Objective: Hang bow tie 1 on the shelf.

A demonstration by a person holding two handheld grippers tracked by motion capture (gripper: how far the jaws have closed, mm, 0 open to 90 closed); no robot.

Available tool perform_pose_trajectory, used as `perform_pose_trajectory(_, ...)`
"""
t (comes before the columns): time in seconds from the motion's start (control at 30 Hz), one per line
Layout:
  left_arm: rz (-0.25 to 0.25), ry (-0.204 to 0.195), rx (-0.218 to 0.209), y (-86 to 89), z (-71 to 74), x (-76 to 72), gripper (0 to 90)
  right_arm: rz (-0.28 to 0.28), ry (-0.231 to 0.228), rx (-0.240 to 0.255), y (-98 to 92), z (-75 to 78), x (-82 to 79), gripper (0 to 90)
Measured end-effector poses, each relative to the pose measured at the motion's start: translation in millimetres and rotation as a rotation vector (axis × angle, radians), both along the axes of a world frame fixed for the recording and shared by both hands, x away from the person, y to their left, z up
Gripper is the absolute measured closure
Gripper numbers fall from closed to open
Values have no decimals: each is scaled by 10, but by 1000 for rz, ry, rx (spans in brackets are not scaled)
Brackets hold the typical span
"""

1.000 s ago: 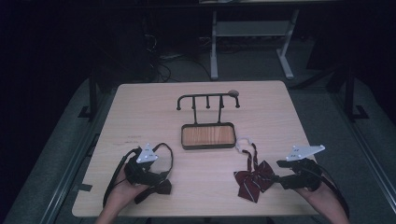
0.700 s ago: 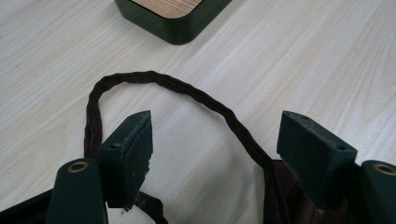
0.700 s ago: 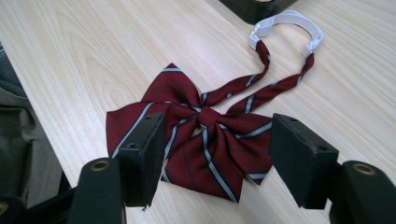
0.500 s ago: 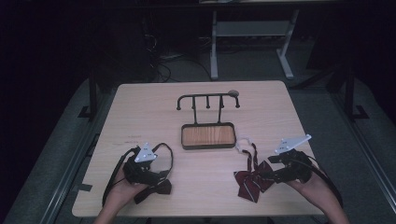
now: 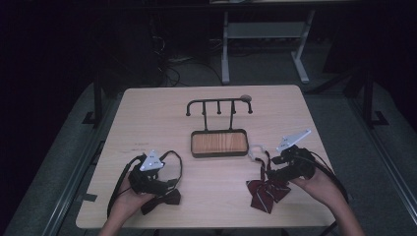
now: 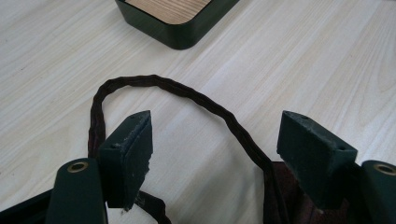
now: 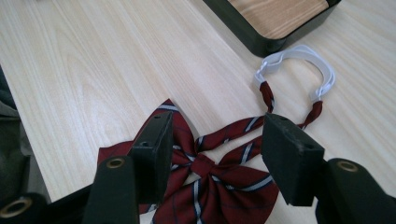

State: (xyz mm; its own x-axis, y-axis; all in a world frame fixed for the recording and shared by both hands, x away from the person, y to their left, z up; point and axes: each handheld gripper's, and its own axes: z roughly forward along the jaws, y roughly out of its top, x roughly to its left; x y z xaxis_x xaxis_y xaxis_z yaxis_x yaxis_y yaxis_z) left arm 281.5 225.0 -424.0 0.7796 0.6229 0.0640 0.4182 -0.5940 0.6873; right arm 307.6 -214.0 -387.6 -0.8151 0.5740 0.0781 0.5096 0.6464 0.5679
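Your left gripper [image 5: 169, 189] rests low on the table [image 5: 147, 113], jaws wide, over a dark bow tie [image 5: 162, 201] whose cord [image 6: 187, 93] loops between them. Mid-table sits a wooden tray [image 5: 219, 143] with a hook rack [image 5: 219, 104] behind. Your right gripper [image 7: 212, 149] has its jaws open and just been narrowing above the striped red bow tie [image 7: 210, 179], not pressing it; its white strap [image 7: 299, 58] curls beside the tray.
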Motion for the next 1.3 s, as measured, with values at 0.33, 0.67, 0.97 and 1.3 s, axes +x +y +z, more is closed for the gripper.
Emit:
perform_pose_trajectory(0.33,-1,1,-6,0,6,-6,269,9,4,-18,59,62,152,438)
perform_pose_trajectory(0.67,2,3,-13,-7,-4,-3,269,-33,51,-29,-43,-39,398,448)
perform_pose_trajectory(0.97,0,1,-13,3,-1,2,269,-59,105,-31,-67,-184,669,454)
perform_pose_trajectory(1.3,-2,2,-12,4,9,1,269,-77,127,-73,8,-215,866,475)
